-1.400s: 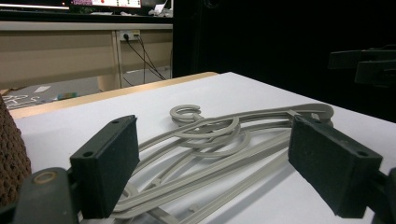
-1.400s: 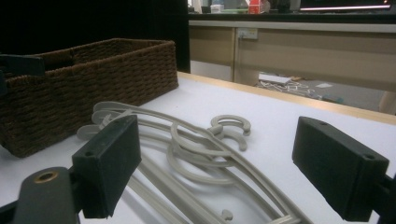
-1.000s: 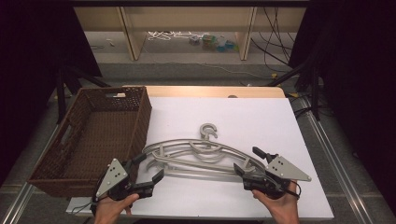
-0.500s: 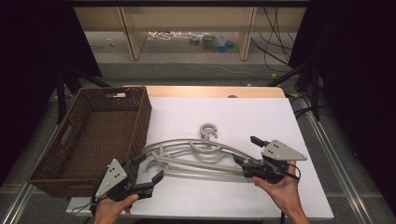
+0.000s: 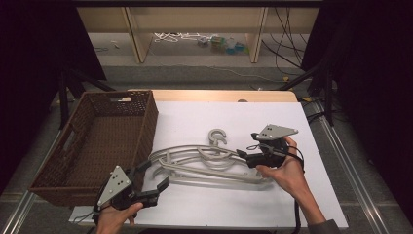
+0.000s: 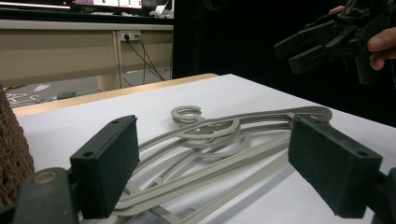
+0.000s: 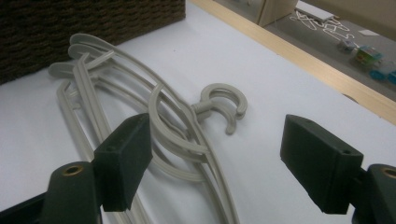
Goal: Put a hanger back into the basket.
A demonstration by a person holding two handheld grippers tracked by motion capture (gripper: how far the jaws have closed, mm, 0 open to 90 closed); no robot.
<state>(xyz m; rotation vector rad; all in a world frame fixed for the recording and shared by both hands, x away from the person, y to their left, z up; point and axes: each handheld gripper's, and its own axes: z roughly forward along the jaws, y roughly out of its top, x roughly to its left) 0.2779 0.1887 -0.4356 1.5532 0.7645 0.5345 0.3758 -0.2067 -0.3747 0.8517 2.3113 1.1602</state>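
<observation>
Covering most of the wooden surface (image 5: pixel 219 95) is a white sheet (image 5: pixel 272 122), smooth and flat, with a strip of bare wood showing along its far edge. Beyond that edge the floor holds a loose white cable and some small coloured bits, and black stands flank the surface on both sides.

Next in size is one brown woven basket (image 5: pixel 97 146), rectangular, with a handle slot in its side wall; it sits at the left, its near right corner just beside the left claw (image 5: pixel 148 178).

Grey plastic hangers (image 5: pixel 204 163) lie in a tangled pile on the sheet, right of the basket. At least two are stacked, their curved arms overlapping; the exact count cannot be told. A round hook (image 7: pixel 222 105) sticks out on the far side.

Two claws are held, one per hand. The left claw hovers low at the pile's near left end, jaws spread wide, gripping nothing. The right claw (image 5: pixel 243 157) sits over the pile's right end; its flat black pads (image 7: pixel 126 158) stand wide apart, with hanger arms between them, untouched.
</observation>
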